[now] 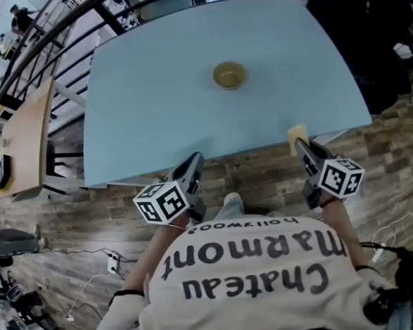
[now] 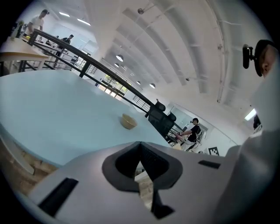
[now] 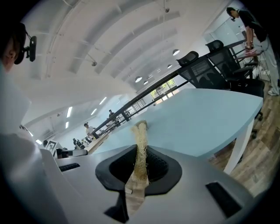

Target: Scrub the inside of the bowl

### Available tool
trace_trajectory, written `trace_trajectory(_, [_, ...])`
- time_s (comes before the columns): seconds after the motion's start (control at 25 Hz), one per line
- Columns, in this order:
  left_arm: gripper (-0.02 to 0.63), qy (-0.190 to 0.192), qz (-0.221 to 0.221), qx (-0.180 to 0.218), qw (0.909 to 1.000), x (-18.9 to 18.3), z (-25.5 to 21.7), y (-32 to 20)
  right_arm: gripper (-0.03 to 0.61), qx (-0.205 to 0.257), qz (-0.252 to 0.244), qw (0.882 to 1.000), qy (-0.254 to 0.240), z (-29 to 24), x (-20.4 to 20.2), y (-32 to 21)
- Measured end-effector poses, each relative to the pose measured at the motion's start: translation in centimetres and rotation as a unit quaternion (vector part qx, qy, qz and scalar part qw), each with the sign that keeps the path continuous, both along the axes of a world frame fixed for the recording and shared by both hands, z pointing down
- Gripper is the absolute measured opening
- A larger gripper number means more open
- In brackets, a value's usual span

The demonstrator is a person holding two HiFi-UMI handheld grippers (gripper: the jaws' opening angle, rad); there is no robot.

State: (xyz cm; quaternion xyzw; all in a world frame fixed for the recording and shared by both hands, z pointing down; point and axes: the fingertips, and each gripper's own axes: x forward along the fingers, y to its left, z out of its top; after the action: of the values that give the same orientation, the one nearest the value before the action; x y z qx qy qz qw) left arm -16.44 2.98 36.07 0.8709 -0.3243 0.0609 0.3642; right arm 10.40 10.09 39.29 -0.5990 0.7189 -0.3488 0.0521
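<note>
Left gripper: jaws pressing together.
Right gripper: clamping scrubber.
Bowl: sitting on table, 12 o'clock.
Shirt: showing "Chateau Marmont".

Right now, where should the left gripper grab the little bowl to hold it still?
Probably its rim on the left side, coming down from above, one of the jaws inside, one outside. The bowl stands upright and open on the table, and its round wall looks thin. The left gripper is shut, so open it first.
</note>
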Motion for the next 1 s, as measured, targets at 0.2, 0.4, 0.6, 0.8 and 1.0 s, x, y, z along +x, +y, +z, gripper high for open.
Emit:
trace_trajectory(0.2, [0.003,0.0,0.003,0.018,0.9998,-0.3,-0.8,-4.7,0.063,0.001,0.027,0.999,-0.02,-0.4,-0.3,-3.6])
trace_trajectory(0.4, [0.003,0.015,0.004,0.035,0.9992,-0.1,-1.4,-8.4,0.063,-0.012,0.052,0.998,-0.024,0.4,-0.2,-5.1])
trace_trajectory(0.6, [0.003,0.025,0.022,0.033,0.9989,0.3,-1.1,-10.3,0.063,-0.009,0.079,0.997,-0.023,-0.3,-0.1,-5.6])
trace_trajectory(0.8, [0.003,0.022,-0.002,0.034,0.9992,0.8,-0.2,-11.2,0.063,-0.022,0.065,0.998,-0.009,-0.5,0.0,-5.4])
trace_trajectory(1.0, [0.003,0.015,0.008,-0.016,0.9997,2.9,2.2,-9.8,0.063,-0.034,0.047,0.998,-0.008,-0.2,1.4,-5.3])
